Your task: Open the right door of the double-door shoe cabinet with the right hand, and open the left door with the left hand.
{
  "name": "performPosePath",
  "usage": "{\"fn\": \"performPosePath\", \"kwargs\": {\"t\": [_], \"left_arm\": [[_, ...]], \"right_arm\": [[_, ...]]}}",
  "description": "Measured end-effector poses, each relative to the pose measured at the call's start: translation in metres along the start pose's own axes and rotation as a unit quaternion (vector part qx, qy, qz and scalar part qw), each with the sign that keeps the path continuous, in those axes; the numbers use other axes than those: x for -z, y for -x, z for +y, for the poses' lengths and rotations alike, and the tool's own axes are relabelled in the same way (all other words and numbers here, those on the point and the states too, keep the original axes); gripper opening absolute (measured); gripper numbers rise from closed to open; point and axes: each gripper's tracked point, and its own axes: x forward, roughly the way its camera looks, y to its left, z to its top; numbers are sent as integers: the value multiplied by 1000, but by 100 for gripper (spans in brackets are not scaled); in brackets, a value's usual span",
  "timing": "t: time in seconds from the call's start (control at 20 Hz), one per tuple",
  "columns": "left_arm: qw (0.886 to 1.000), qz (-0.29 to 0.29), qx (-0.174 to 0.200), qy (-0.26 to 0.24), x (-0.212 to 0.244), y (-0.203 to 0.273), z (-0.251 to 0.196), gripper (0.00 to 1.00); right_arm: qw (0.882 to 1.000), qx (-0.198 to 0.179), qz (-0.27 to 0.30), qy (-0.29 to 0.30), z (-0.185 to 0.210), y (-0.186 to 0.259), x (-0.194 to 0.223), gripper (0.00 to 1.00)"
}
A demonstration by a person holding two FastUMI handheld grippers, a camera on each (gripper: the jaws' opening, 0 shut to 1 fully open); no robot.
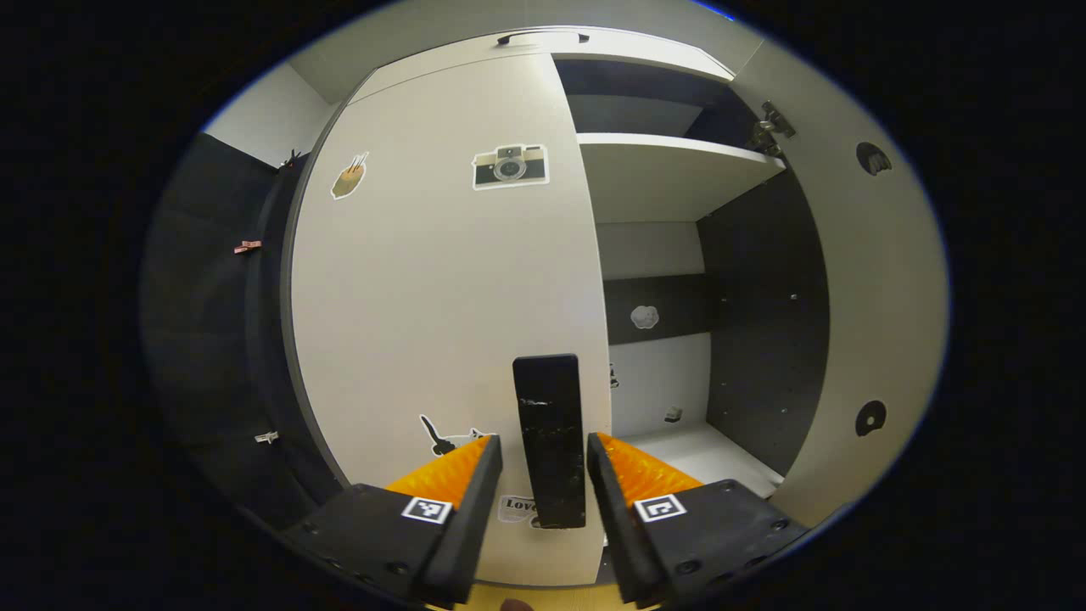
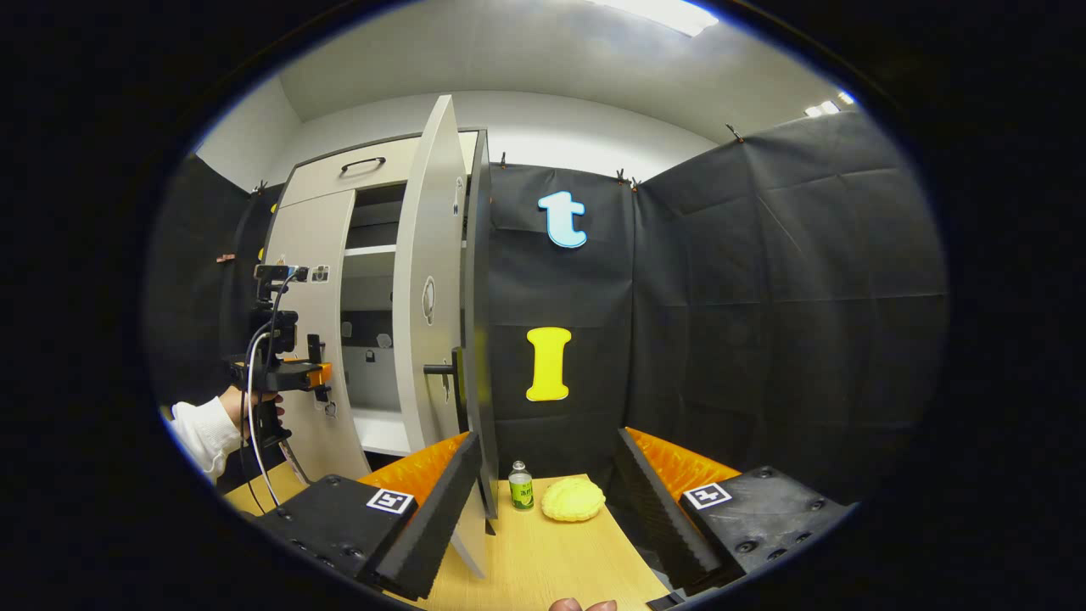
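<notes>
Shoe cabinet (image 2: 373, 314) | right door (image 2: 433, 288) open, right gripper (image 2: 543, 501) spread | left gripper (image 1: 543, 484) brackets left-door handle (image 1: 550, 437), contact unclear | next: pinch, pull.

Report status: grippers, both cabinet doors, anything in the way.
Left gripper open, fingers astride left door handle, not clamped. Right gripper open, backed off. Right door swung open; left door closed. Nothing blocking.
</notes>
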Motion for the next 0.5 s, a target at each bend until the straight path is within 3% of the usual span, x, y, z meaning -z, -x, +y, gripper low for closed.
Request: {"fn": "performPosePath", "kwargs": {"t": [0.1, 0.15, 0.2, 0.5], "left_arm": [[1000, 4, 2, 11, 2, -4, -5, 48], [1000, 1, -6, 13, 0, -2, -4, 37], [1000, 4, -13, 11, 2, -4, -4, 37], [999, 48, 7, 18, 10, -3, -6, 30]], "right_arm": [[1000, -2, 4, -1, -3, -3, 3, 99], [1000, -4, 7, -2, -4, -3, 5, 94], [1000, -7, 10, -3, -3, -5, 6, 99], [999, -47, 9, 10, 21, -3, 9, 99]]}}
